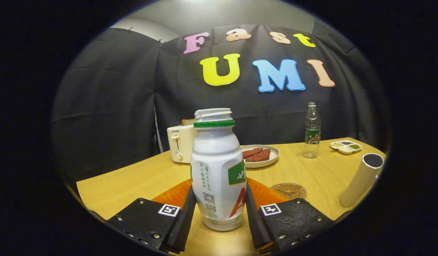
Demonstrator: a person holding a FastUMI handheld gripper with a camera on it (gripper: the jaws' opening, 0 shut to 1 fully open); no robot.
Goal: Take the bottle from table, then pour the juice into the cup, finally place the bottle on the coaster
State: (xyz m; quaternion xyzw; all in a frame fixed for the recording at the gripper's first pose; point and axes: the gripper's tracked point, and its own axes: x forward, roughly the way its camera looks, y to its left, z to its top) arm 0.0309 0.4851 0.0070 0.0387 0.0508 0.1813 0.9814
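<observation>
A white juice bottle (217, 167) with a green neck ring and no cap stands upright between my fingers, its base at the wooden table (133, 181). My gripper (220, 202) is shut on the bottle, one finger pressing each side of its lower body. Beyond the right finger, a round brown coaster (289, 190) lies flat on the table. A tall white cup (361, 181) stands further right of the coaster, near the table's edge.
Behind the bottle, a white toaster (181, 144) stands at the back left of the table. A plate (272, 158) of red meat slices sits beside it. A clear water bottle (312, 131) and a small divided dish (346, 146) stand at the back right.
</observation>
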